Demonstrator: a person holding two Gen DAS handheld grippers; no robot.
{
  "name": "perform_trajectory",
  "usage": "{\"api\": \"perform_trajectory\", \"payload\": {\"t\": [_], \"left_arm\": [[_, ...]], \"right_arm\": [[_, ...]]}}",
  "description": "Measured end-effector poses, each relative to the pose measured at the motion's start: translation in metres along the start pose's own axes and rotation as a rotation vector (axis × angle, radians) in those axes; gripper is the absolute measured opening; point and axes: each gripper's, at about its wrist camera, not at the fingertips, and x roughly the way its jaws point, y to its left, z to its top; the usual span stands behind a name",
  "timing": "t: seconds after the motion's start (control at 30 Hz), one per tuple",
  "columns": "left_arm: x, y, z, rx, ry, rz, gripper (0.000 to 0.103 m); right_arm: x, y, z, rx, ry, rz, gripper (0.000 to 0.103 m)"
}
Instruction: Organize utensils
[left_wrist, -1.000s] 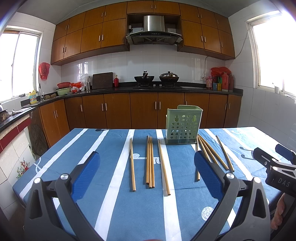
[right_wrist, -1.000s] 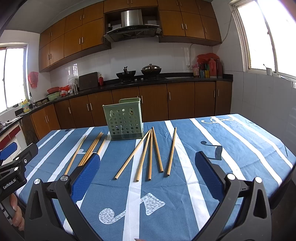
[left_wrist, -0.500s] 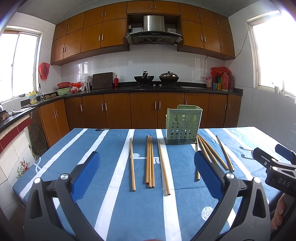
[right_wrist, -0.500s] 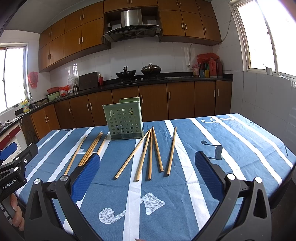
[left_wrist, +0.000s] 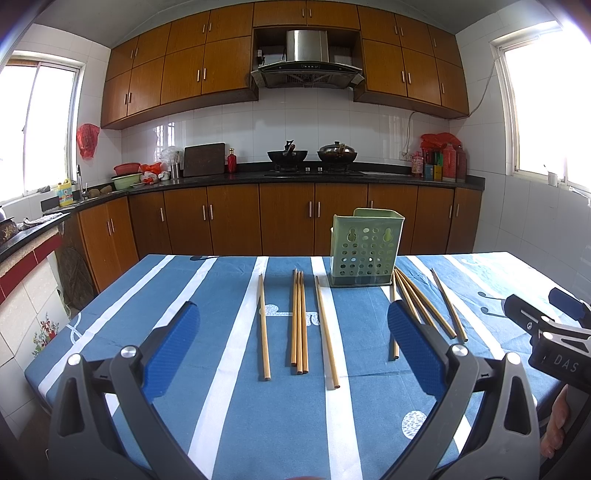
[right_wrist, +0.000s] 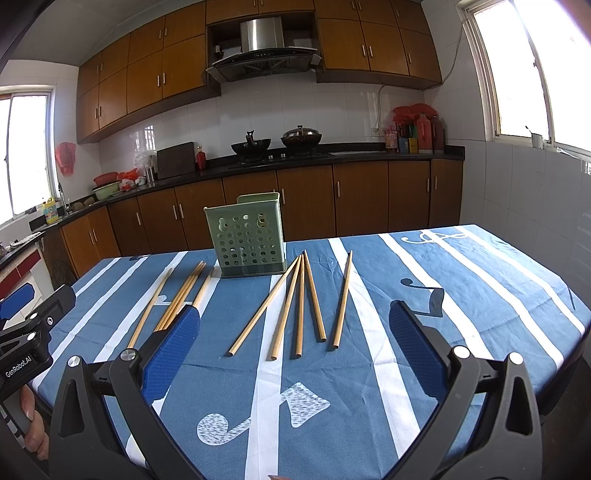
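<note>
Both claws are held wide apart and empty above the striped tablecloth (left_wrist: 236, 406) — the left gripper (left_wrist: 291, 332) and the right gripper (right_wrist: 293, 325). Chopsticks (left_wrist: 299, 325) are laid flat either side of the upright green holder (left_wrist: 364, 251).

Daylit kitchen: brown wooden cabinets (left_wrist: 229, 66), white tiled walls (left_wrist: 229, 125), windows (left_wrist: 37, 129) on both sides.

Both wrist cameras sit low at the near edge of the table (left_wrist: 110, 314), facing the kitchen counter. The left view looks from left of the green holder (left_wrist: 364, 248), the right from its right (right_wrist: 248, 236). Both share the chopsticks.
</note>
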Motion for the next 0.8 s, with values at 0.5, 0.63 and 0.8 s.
{"api": "perform_trajectory", "payload": {"t": [0.5,0.63,0.8], "left_arm": [[0.069,0.03,-0.014,-0.064,0.305,0.052,0.099],[0.097,0.055,-0.015,-0.176,0.439,-0.007,0.099],[0.121,0.083,-0.017,-0.267,0.5,-0.009,0.099]], "right_arm": [[0.058,-0.044,-0.004,0.15,0.229,-0.035,0.098],[0.096,-0.06,0.01,0.171,0.307,-0.074,0.082],[0.156,-0.07,0.016,0.177,0.426,-0.064,0.048]]}}
